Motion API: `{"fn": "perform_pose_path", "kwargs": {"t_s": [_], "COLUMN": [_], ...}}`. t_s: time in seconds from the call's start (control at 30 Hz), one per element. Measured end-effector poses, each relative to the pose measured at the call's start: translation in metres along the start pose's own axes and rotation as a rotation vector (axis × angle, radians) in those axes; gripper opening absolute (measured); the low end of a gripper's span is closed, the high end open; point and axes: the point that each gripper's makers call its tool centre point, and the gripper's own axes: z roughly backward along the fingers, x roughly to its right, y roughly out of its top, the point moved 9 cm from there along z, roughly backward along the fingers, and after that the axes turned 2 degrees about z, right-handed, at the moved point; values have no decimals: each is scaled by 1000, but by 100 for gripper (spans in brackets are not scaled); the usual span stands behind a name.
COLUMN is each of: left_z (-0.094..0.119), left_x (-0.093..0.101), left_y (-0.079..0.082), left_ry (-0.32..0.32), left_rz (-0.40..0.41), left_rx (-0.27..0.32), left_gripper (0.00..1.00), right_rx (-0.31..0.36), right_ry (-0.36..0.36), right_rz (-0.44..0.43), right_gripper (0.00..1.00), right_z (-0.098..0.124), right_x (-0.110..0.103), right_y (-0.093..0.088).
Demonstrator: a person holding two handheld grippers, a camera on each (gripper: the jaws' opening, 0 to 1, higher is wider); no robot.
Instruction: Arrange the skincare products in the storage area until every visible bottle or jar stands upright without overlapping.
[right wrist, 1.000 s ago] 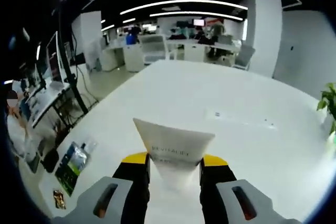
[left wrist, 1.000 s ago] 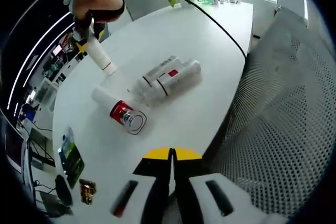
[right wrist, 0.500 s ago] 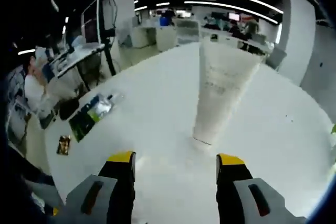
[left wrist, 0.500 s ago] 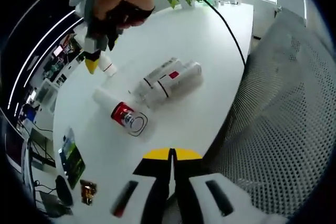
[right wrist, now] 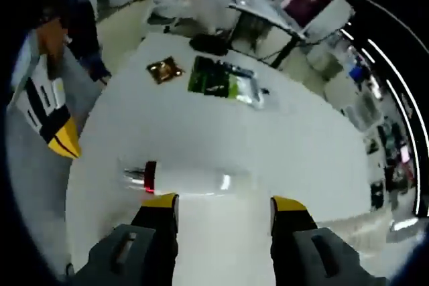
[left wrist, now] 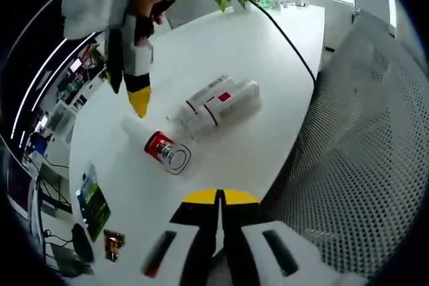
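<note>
Smooth, matt white table top point(left wrist: 221, 45). Glossy white plastic bottle point(right wrist: 194, 180) with shiny red metallic band and clear cap, lying flat. 2 white plastic tubes point(left wrist: 218, 102), satin finish, red label patch. Perforated grey mesh chair back point(left wrist: 362, 159), rough-textured. Crinkled glossy foil packets: green point(right wrist: 221, 80), gold point(right wrist: 163, 69). Matt grey plastic right gripper point(right wrist: 224, 207), yellow-tipped.

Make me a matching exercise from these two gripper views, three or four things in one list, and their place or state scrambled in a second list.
Things:
1. bottle with the red band
2. two white tubes
3. green packet
4. left gripper

States:
A. shut, holding nothing
B. lying together mid-table
C. flat near the table edge, beside a small gold packet
D. lying down, just ahead of the right gripper

Pairs: 1-D, 2-B, 3-C, 4-A
</note>
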Motion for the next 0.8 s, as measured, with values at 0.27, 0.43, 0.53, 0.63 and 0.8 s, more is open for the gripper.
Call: {"fn": "perform_pose_path", "kwargs": {"t_s": [0.27,0.43,0.53,0.63,0.8], "left_z": [1,2,1,2,2], "left_x": [-1,-1,-1,-2,-3], "left_y": [0,2,1,1,1], "left_ry": [5,15,13,15,24], "left_rz": [0,-1,0,2,10], "left_rx": [5,23,15,16,16], "left_gripper": [0,0,0,0,0], "right_rx": [-121,-151,-158,-174,-154], "right_ry": [121,271,332,394,425], "right_rz": [479,711,786,817,819], "right_gripper": [51,49,48,43,32], "right_z": [-20,-32,-41,-48,-58], "right_x": [11,4,-2,-9,-9], "right_y": [24,35,40,40,42]}}
